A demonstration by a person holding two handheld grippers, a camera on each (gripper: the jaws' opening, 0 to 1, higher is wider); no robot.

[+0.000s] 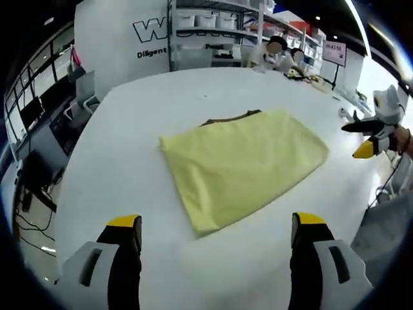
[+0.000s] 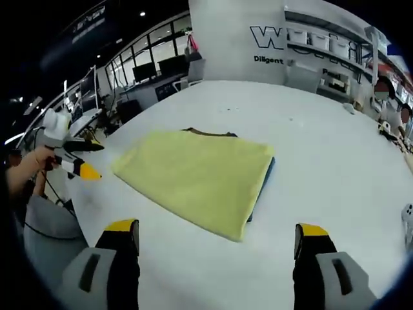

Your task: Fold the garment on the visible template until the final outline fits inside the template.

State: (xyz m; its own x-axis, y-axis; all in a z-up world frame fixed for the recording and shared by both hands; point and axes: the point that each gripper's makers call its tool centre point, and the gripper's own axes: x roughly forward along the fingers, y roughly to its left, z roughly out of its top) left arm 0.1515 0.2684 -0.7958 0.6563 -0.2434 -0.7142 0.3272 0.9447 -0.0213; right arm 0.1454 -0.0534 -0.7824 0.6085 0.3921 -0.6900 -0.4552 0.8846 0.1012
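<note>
1. Yellow garment (image 1: 242,165) lies folded flat in the middle of the white table (image 1: 129,168).
2. Blue template (image 2: 266,177) peeks out from under the garment's edge.
3. Left gripper (image 1: 216,242) sits near the garment, jaws wide apart, holding nothing.
4. Right gripper (image 2: 216,245) also sits near the garment, wide apart and empty.

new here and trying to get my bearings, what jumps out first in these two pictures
The yellow garment, folded into a rough rectangle, lies in the middle of the big white table, with a dark collar edge at its far side and a blue strip peeking out along one edge in the right gripper view. Both tools are open and off the cloth: the left tool frames the garment from the near side, and the right tool hovers beside the table's edge.
</note>
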